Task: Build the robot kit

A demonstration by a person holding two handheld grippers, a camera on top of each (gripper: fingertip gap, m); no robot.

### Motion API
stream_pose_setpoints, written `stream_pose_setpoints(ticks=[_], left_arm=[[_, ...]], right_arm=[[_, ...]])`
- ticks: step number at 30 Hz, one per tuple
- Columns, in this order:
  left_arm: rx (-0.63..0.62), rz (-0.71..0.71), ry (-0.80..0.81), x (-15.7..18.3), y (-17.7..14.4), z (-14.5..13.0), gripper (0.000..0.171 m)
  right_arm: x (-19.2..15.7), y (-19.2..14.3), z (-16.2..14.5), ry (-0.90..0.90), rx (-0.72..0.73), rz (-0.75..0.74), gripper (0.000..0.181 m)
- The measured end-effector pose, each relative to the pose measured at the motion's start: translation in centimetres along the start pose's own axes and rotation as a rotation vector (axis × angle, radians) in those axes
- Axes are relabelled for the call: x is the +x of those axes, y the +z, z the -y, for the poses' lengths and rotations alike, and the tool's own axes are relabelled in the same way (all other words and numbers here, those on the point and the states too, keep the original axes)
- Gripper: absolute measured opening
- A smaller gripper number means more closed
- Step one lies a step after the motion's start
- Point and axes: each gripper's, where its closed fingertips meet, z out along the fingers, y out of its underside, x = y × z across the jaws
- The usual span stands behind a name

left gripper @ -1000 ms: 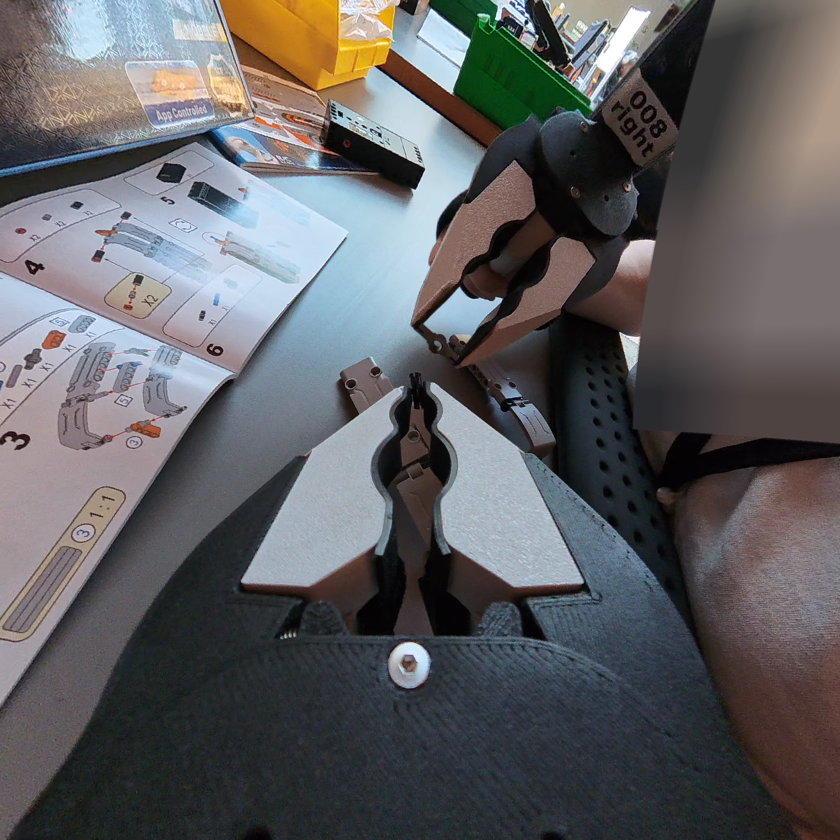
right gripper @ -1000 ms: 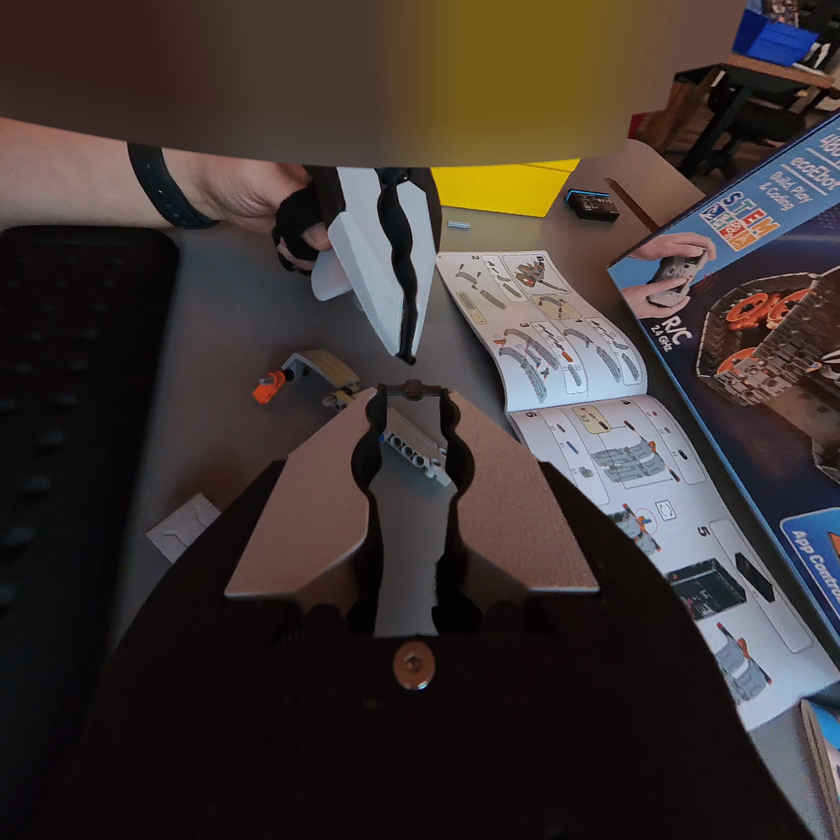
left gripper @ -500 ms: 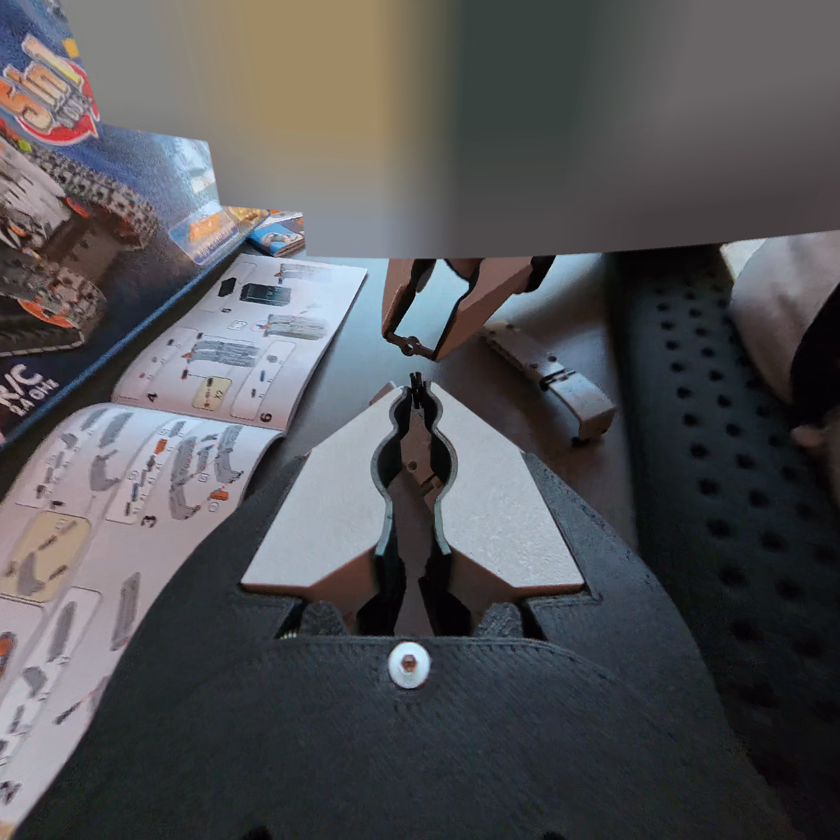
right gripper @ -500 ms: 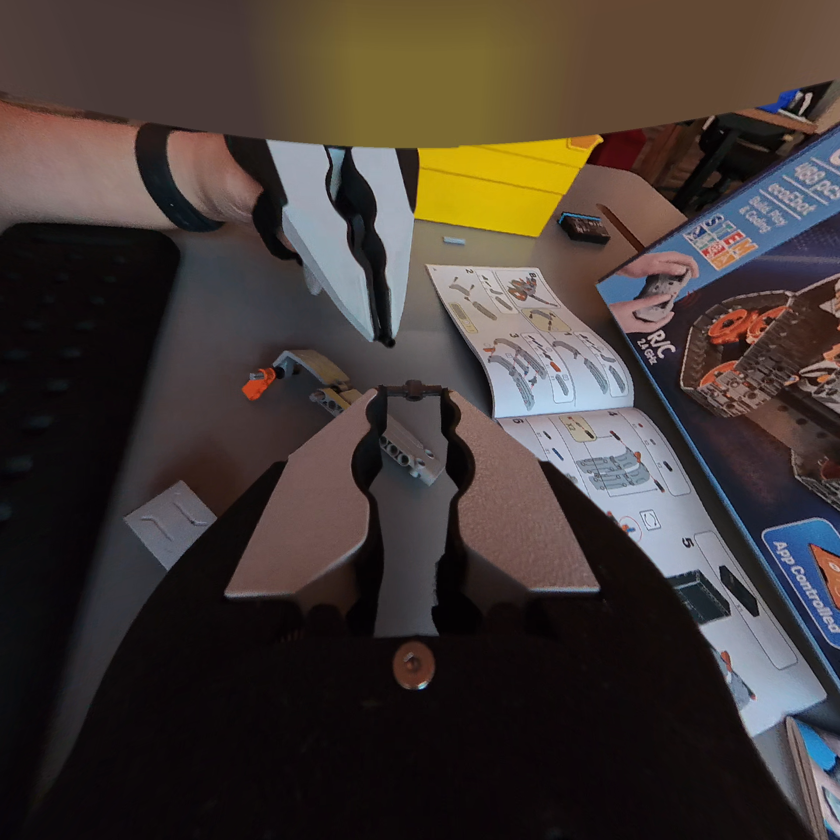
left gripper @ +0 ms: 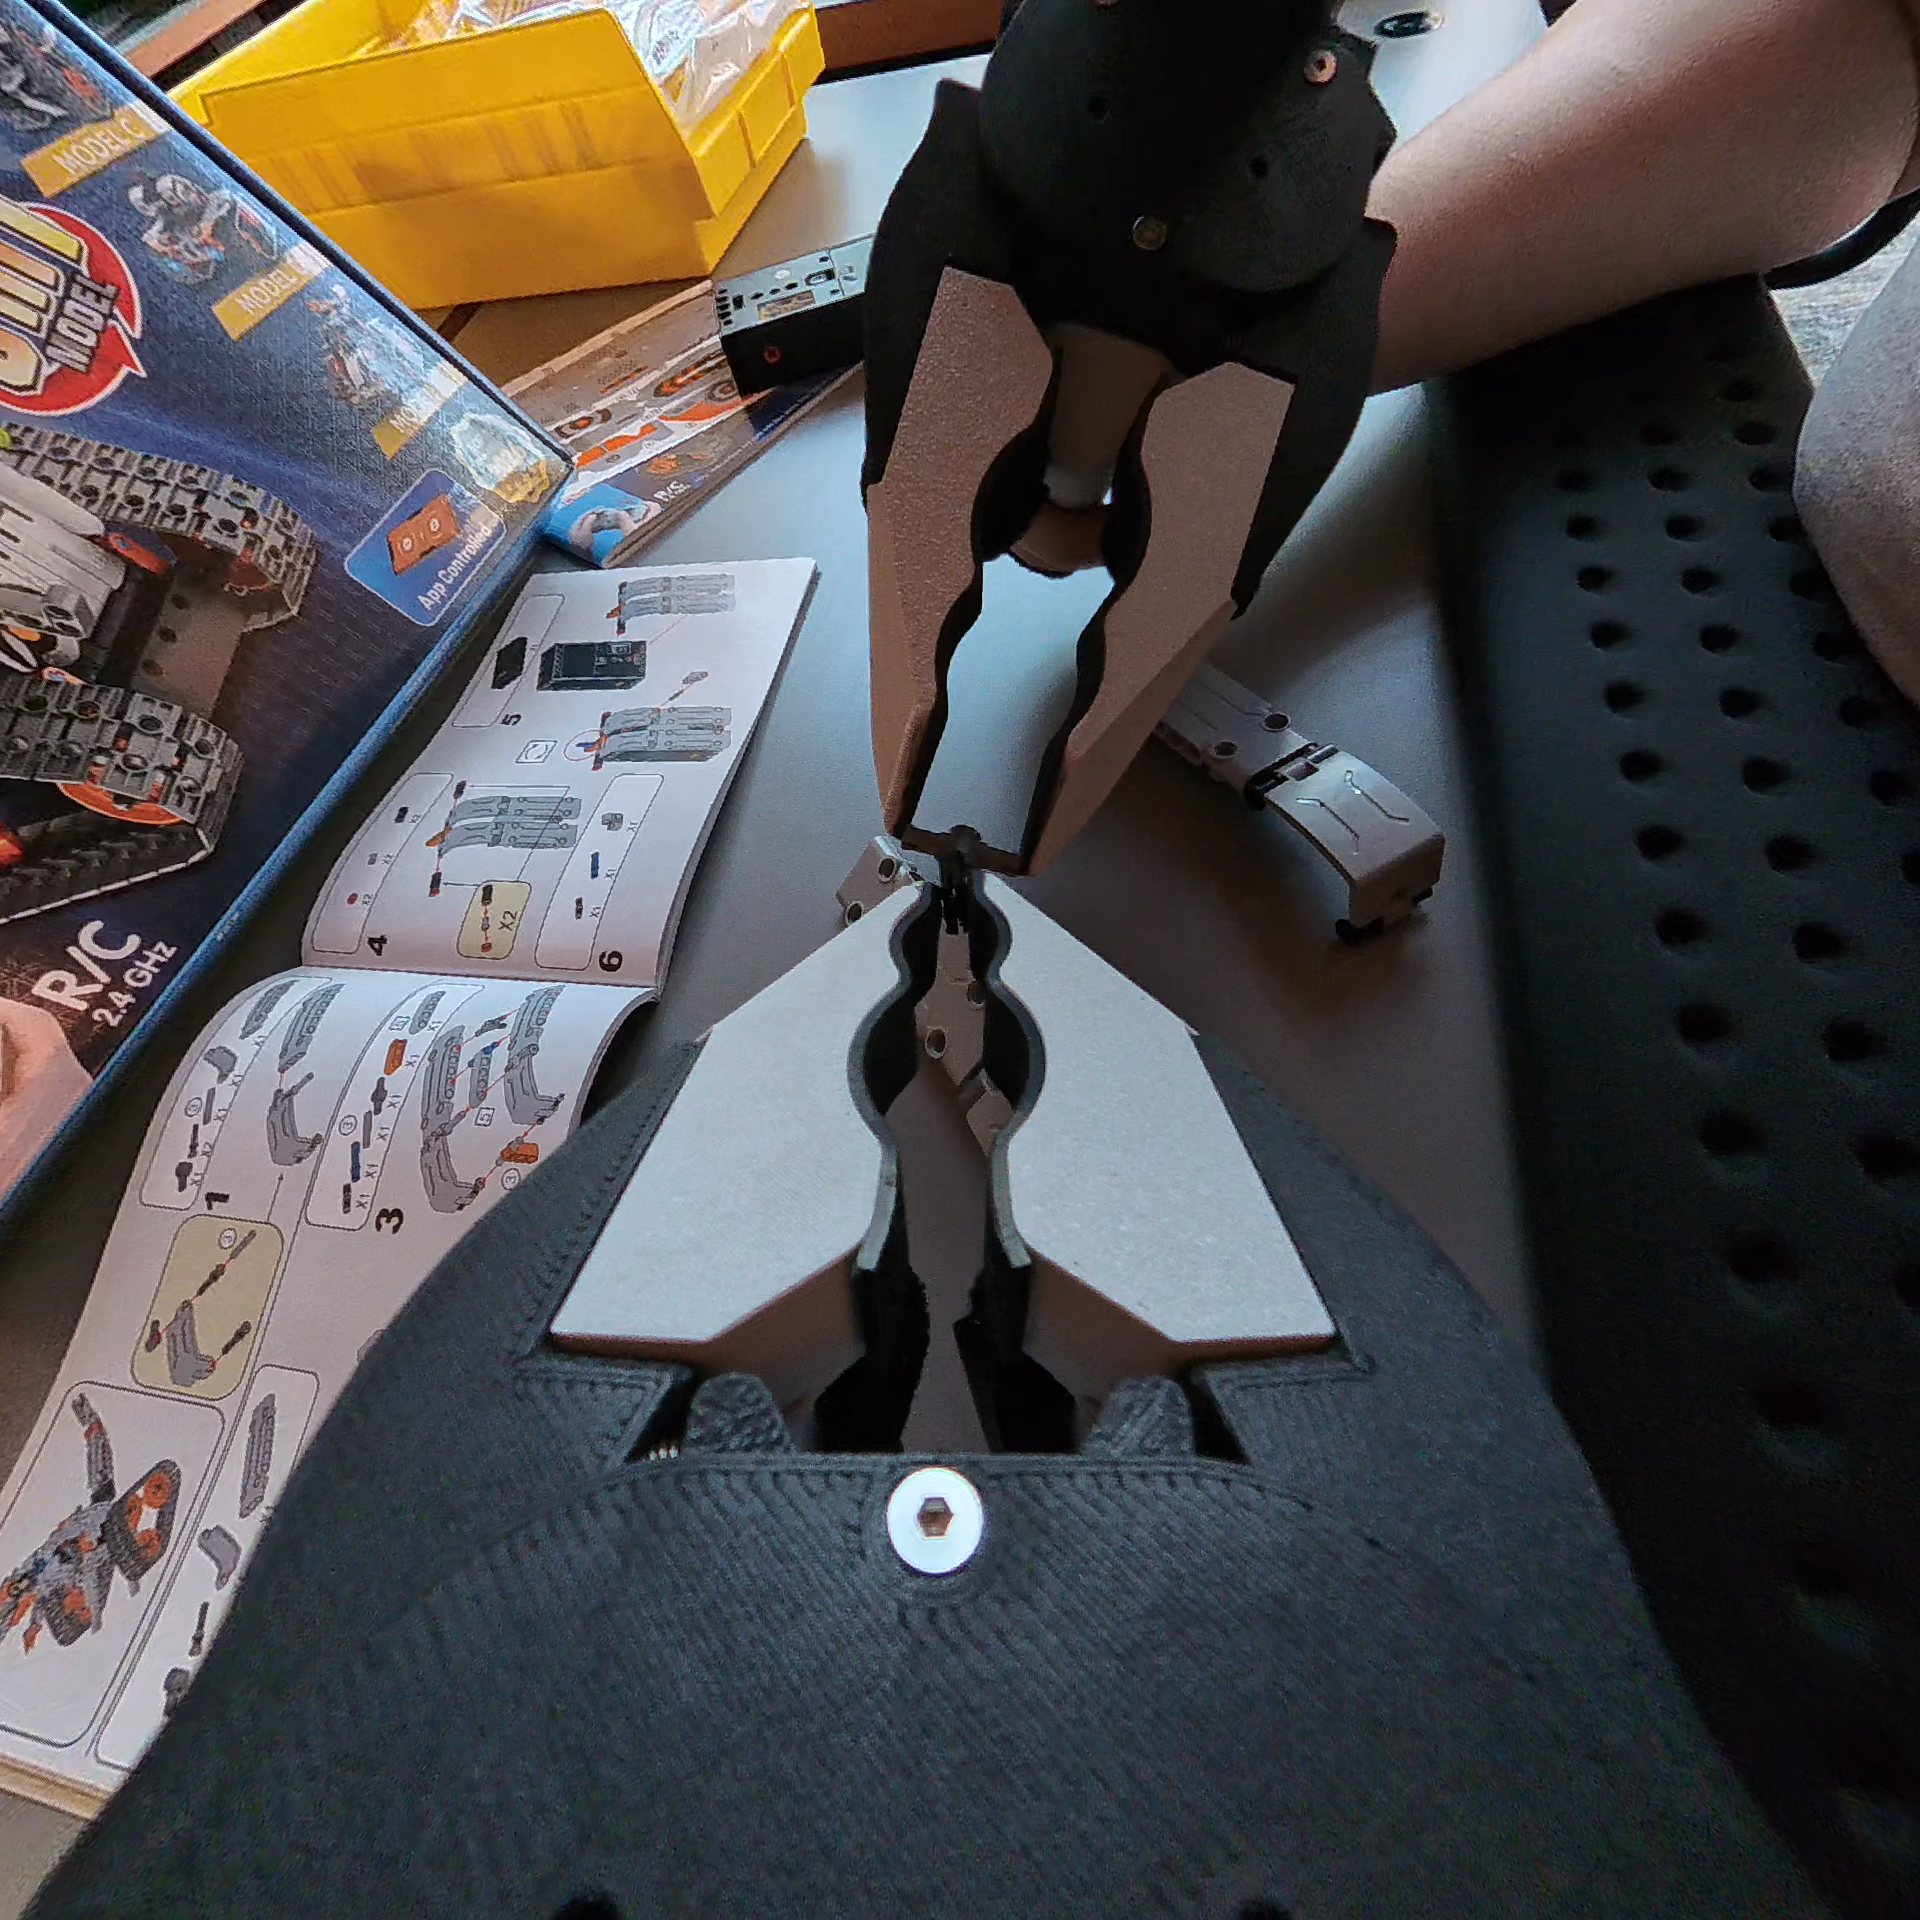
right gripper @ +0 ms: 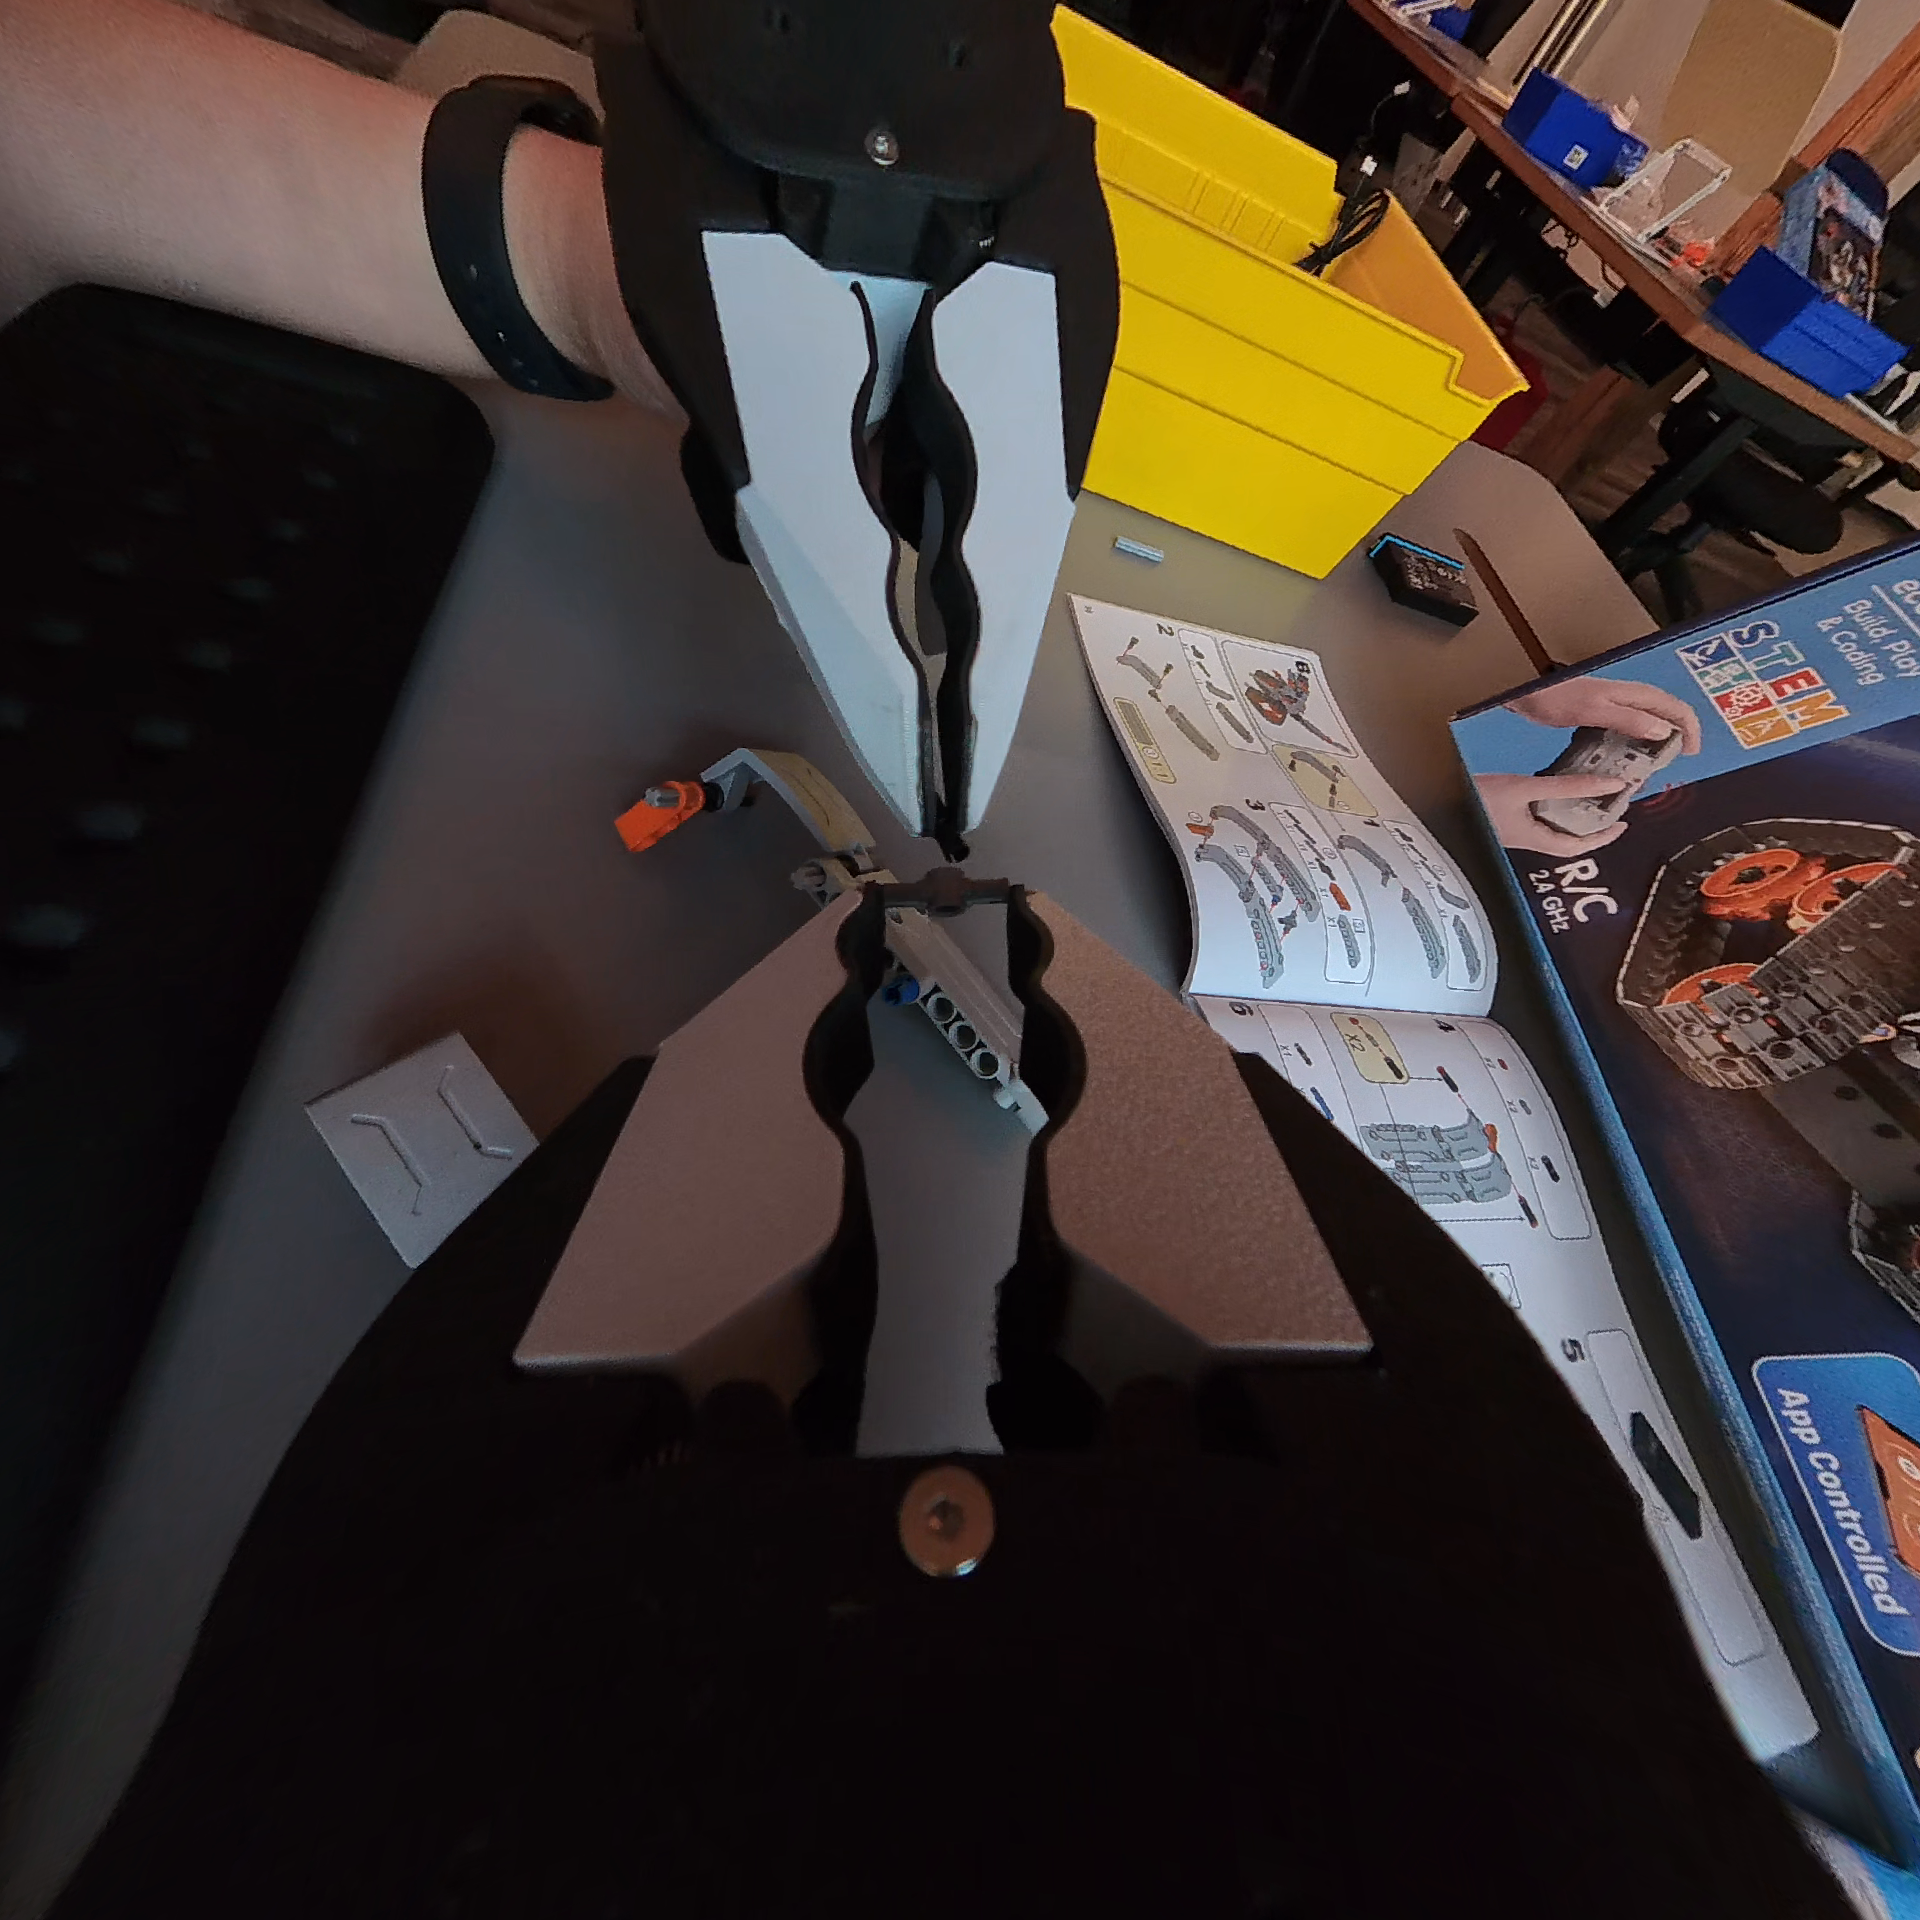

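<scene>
My right gripper [right gripper: 943, 891] has matt, grainy plastic fingers. At one o'clock lies a glossy paper booklet [right gripper: 1340, 883]; at three, a glossy card box [right gripper: 1714, 935]; at twelve, a smooth yellow plastic bin [right gripper: 1278, 416].

A small dark pin [right gripper: 948, 891] is being pinched crosswise between the tips of the right gripper [right gripper: 945, 896], its jaws set apart by the pin's length. The left gripper [right gripper: 948, 831], jaws nearly together, is being pointed down at that pin from above, tips just beside it. A grey beam assembly [right gripper: 961, 1013] with an orange end piece [right gripper: 655, 819] is lying on the grey table [right gripper: 582, 644] beneath. An open instruction booklet [right gripper: 1340, 904], a blue box [right gripper: 1714, 935] and a yellow bin [right gripper: 1257, 395] are being shown to the right.
</scene>
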Motion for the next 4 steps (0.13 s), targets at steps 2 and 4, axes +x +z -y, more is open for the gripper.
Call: stream_pose_setpoints(ticks=[2, 4], left_arm=[[0.0, -0.004, 0.002, 0.08, 0.0, 0.03, 0.004], [0.001, -0.009, -0.003, 0.15, 0.03, 0.04, 0.004]], right_arm=[[0.09, -0.03, 0.07, 0.018, 0.01, 0.003, 0.022], [0.2, -0.1, 0.22, 0.031, 0.024, 0.004, 0.022]])
